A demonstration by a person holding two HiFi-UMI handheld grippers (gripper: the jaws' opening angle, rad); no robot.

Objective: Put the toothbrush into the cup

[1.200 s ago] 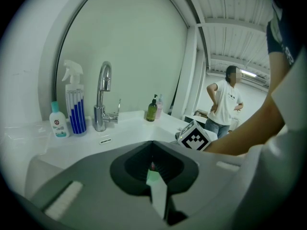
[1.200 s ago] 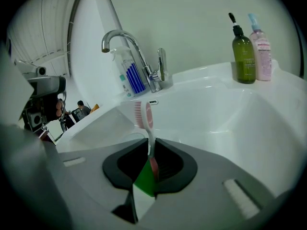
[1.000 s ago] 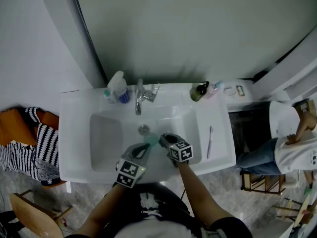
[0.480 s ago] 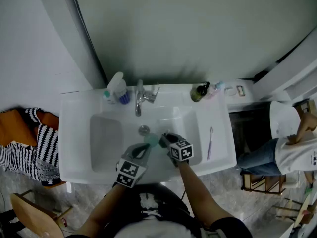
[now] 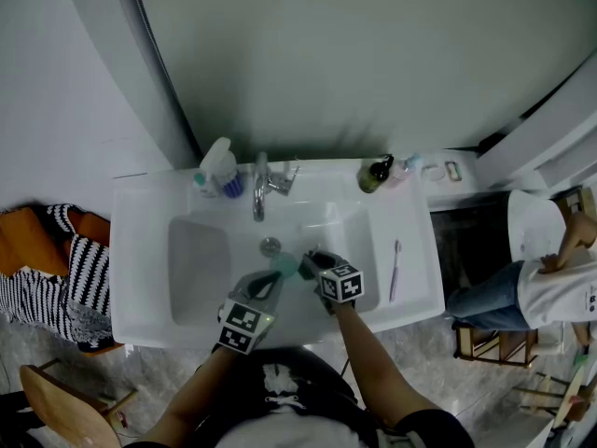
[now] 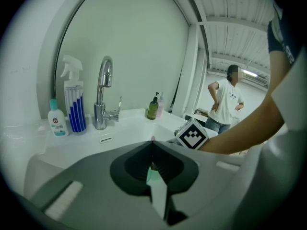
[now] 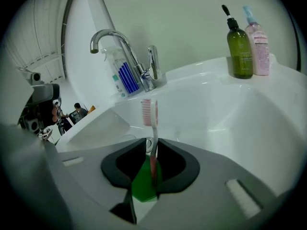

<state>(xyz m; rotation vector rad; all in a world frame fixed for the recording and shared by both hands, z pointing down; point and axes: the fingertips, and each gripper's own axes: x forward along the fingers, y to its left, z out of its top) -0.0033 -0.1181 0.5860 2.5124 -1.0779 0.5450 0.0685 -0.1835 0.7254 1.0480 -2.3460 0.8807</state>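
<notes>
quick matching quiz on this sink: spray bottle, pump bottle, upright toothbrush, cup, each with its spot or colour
Things:
1 spray bottle
2 pump bottle
3 toothbrush
4 cup

Spot or colour:
a dark green, back right of the sink
b upright, bristles on top
c left of the tap, blue stripes
d light green, near the drain

Pairs: 1-c, 2-a, 3-b, 4-d

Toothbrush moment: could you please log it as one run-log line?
right gripper: jaws opening, toothbrush upright between them, bristles up | cup: green, below toothbrush | left gripper: shut on cup
</notes>
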